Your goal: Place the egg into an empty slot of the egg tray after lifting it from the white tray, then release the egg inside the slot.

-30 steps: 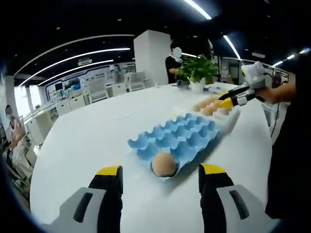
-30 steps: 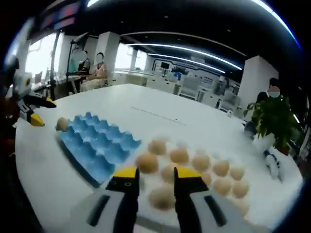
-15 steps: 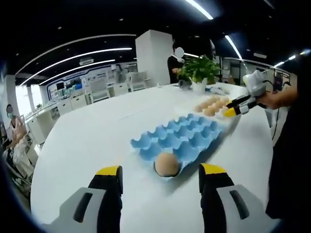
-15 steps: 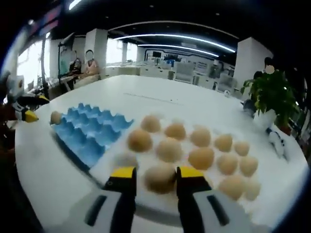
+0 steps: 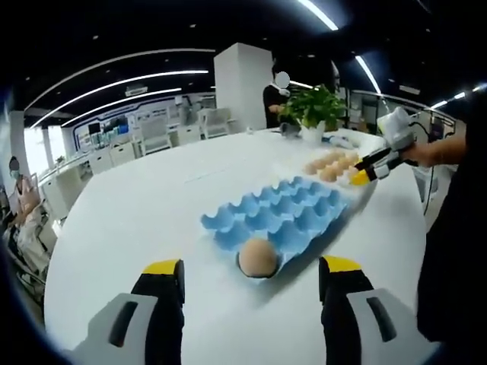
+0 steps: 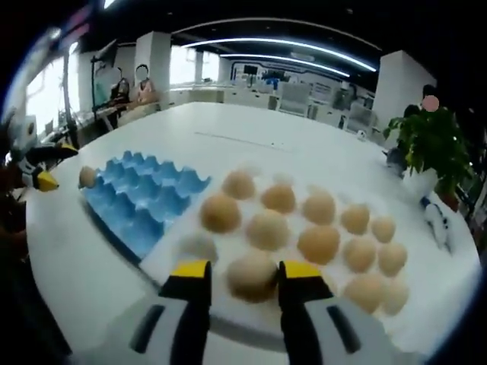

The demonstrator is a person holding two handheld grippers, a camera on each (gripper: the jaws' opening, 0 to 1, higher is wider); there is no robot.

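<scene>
Here, an egg [image 6: 252, 274] sits between the right tongs' [image 6: 243, 274] parted tips on the white tray [image 6: 190, 247].

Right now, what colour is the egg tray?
Blue. The egg tray shows best in the left gripper view, with one egg in a near slot.

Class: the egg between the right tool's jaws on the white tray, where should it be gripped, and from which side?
Grip the egg across its widest middle, the right tool coming from the tray's near edge as now; other eggs crowd behind it, and the rounded shell slips if pinched near an end.
</scene>
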